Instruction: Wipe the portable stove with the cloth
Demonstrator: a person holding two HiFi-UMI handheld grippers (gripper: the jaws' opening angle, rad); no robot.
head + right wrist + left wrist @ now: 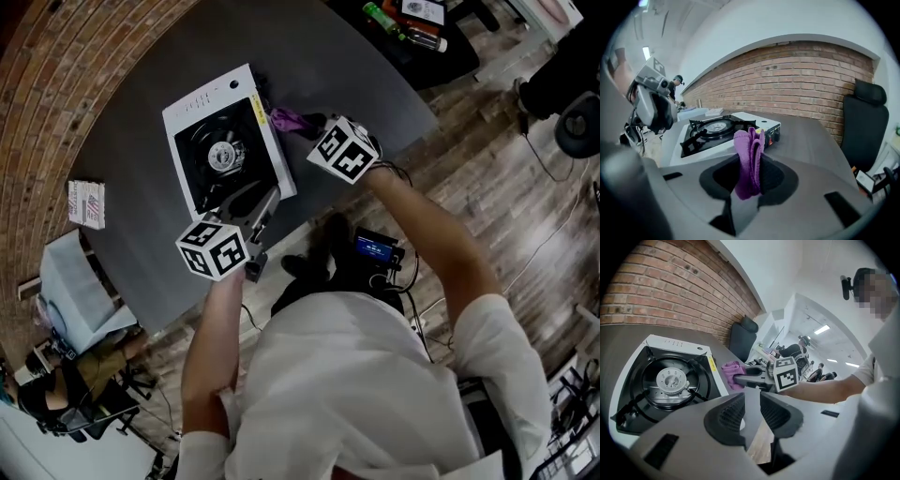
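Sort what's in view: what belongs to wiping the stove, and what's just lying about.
For the job: stove; cloth, clamped in the right gripper.
Lying about: white packet; bottles; black chair.

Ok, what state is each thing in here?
portable stove: flat on the table, burner bare, no flame.
cloth: bunched, clamped in the right gripper, beside the stove's edge.
right gripper: shut on the cloth.
left gripper: open, nothing between its jaws.
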